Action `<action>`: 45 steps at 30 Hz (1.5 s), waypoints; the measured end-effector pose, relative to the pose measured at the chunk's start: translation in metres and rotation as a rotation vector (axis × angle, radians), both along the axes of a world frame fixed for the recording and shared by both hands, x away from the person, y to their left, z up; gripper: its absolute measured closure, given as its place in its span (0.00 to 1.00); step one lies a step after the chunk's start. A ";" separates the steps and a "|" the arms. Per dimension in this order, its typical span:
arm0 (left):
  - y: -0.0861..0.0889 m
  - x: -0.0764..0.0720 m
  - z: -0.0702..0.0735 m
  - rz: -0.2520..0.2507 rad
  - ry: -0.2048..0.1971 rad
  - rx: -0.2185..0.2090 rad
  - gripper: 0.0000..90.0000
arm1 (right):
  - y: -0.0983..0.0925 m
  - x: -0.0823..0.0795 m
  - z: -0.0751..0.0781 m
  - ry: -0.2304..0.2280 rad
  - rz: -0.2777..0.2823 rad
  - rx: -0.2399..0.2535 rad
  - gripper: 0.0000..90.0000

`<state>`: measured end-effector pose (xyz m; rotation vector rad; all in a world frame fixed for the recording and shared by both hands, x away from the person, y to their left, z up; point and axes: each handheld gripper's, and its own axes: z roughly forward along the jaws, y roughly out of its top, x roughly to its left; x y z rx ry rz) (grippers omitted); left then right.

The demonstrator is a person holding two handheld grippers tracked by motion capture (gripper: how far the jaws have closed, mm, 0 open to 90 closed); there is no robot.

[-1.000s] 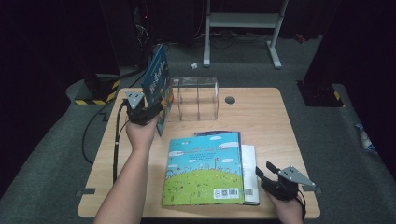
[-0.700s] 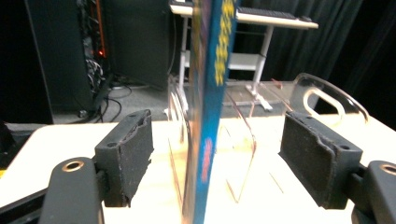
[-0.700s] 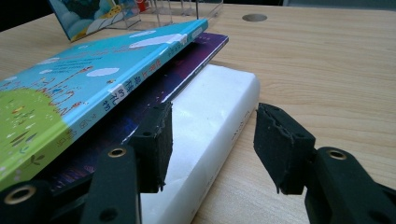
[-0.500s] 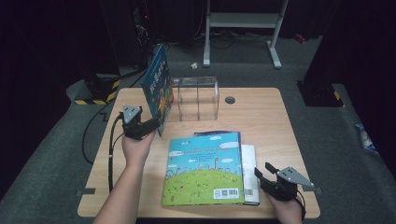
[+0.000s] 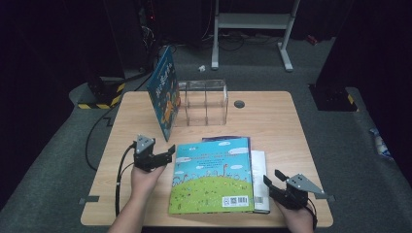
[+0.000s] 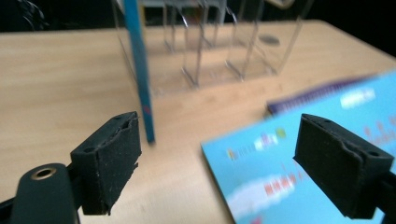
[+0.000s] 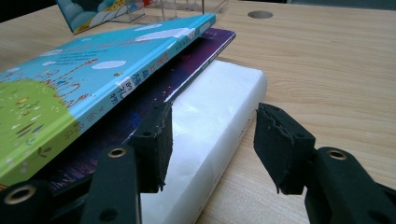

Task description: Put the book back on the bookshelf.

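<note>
Since a second ago the left gripper (image 5: 165,154) has left the blue book (image 5: 164,92) standing against the clear rack (image 5: 204,101) at the far left and come nearer, jaws just opening wide and empty, toward the stack's top book (image 5: 213,175). The right gripper (image 5: 272,183) waits half-open by the white book (image 7: 210,126).

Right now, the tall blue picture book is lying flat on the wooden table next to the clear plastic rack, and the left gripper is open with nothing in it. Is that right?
Not quite. The tall blue picture book stands upright against the clear plastic rack, as the high view shows. The rest holds: the left gripper is open and empty above the wooden table.
</note>
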<state>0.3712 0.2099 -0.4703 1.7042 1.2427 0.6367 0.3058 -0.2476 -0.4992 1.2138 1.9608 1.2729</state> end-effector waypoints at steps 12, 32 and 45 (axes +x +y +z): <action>-0.023 -0.041 -0.047 -0.140 0.219 0.000 0.14 | 0.004 -0.001 0.002 -0.004 0.017 -0.029 0.51; -0.031 -0.052 -0.054 -0.224 0.307 -0.091 0.10 | 0.069 0.016 0.037 0.011 0.093 -0.032 0.35; -0.035 -0.050 -0.053 -0.222 0.309 -0.077 0.05 | 0.073 0.015 0.020 0.137 0.128 -0.027 0.31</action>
